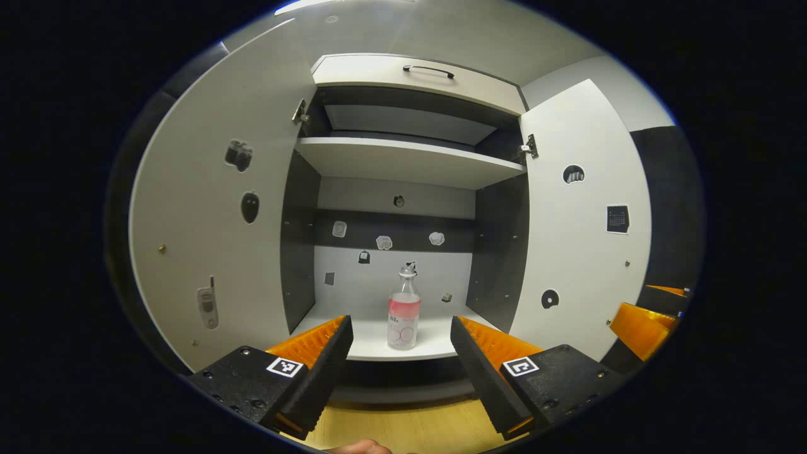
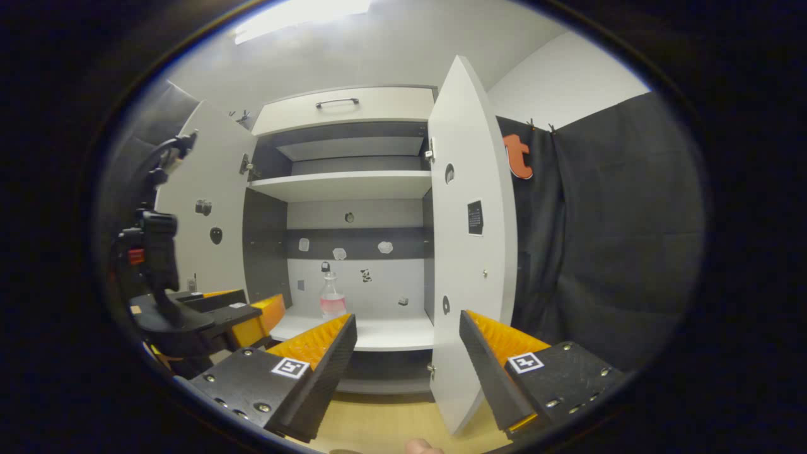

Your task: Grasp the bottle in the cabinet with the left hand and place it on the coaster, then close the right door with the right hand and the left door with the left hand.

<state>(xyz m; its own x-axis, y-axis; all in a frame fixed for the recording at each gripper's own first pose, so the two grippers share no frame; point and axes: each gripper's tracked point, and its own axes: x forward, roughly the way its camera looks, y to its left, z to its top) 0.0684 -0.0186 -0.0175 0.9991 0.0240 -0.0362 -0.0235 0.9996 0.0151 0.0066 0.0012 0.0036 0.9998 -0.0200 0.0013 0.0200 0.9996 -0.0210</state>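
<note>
I'm lining up my left gripper [image 1: 401,343], fingers wide and empty, on the bottle [image 1: 403,309] upright on the cabinet's lower shelf [image 1: 435,337]. Next: reach in, straddle it. Right gripper [image 2: 406,340] waits, likewise spread.

A pale drawer front [image 1: 416,74] with a dark bar handle [image 1: 429,69] runs along the top. Below the drawer front a white shelf [image 1: 403,161] crosses the interior. Below that shelf, small stickers [image 1: 384,242] dot the back panel. Farther down, a light wooden tabletop [image 1: 410,429] lies lowest. A black cloth [image 2: 605,239] hangs to the drawer front's right.
</note>
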